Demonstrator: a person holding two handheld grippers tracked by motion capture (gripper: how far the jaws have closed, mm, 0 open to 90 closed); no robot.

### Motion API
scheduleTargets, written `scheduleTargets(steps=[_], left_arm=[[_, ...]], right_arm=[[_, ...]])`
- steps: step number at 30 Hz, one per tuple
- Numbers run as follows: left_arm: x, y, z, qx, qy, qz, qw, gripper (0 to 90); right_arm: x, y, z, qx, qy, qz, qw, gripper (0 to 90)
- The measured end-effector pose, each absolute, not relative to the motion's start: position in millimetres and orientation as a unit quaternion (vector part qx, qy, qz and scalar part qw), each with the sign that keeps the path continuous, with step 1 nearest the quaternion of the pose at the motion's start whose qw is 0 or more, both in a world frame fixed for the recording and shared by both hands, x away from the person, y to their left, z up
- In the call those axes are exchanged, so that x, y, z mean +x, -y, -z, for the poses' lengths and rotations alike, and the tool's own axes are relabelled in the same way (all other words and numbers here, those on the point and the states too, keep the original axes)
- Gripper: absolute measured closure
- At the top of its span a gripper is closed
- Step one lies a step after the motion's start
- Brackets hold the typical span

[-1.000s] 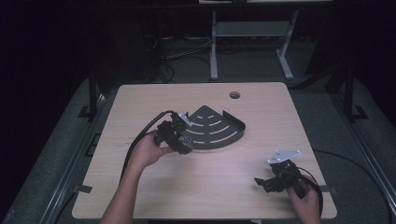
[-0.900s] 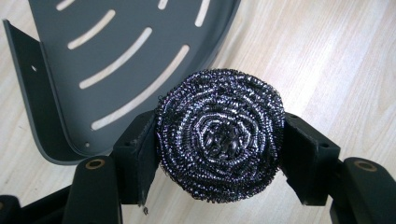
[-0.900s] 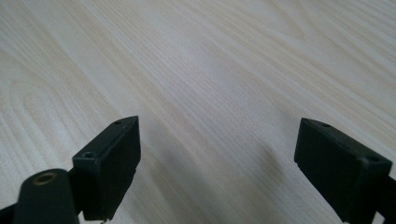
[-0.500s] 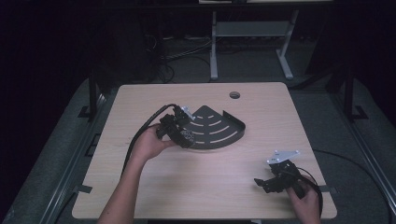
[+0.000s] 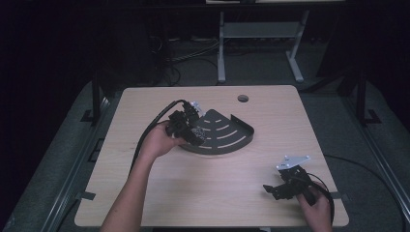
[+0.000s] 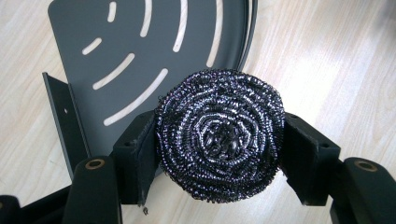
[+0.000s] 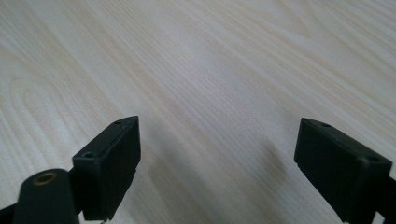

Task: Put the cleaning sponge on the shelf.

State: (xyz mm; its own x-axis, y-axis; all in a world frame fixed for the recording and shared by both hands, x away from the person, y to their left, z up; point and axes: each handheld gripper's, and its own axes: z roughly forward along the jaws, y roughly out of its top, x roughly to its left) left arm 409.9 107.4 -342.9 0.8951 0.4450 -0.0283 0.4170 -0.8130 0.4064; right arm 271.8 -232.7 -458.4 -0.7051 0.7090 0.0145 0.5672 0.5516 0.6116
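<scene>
- Since the earlier frame, the left gripper [image 5: 193, 126] has shifted a little toward the far side, along the left edge of the dark slotted shelf [image 5: 223, 137].
- Its jaws clamp a round steel scouring pad [image 6: 220, 134], held over the shelf's near corner.
- At the table's [image 5: 203, 188] near right, the right gripper [image 5: 274, 189] has stayed put, jaws wide with nothing between.

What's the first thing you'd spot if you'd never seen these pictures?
The shiny metal scrubber, a round coil squeezed between the left gripper's black jaws. Right behind it lies a dark fan-shaped shelf with curved slots, in the middle of the wooden table. The right gripper sits open near the table's front right corner with nothing in it.
</scene>
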Motion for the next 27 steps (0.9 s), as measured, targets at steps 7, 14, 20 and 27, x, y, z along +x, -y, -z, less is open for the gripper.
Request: scheduleTargets(steps=[7,14,20,27], left_arm=[[418.9,-100.4,344.4,0.952,-0.227,-0.037,0.201,34.0],[433.2,-98.0,356.9,0.95,-0.242,-0.035,0.196,33.9],[438.1,-97.8,362.6,0.947,-0.25,-0.034,0.198,33.9],[442.7,-92.0,375.2,0.946,-0.257,-0.03,0.194,33.9]], right_arm=[[271.5,233.1,457.9,0.365,-0.873,-0.301,0.119,14.0],[271.3,232.8,457.5,0.366,-0.871,-0.306,0.117,14.1],[271.9,233.1,457.7,0.365,-0.872,-0.304,0.118,14.0],[272.1,233.4,457.5,0.365,-0.872,-0.304,0.117,14.0]])
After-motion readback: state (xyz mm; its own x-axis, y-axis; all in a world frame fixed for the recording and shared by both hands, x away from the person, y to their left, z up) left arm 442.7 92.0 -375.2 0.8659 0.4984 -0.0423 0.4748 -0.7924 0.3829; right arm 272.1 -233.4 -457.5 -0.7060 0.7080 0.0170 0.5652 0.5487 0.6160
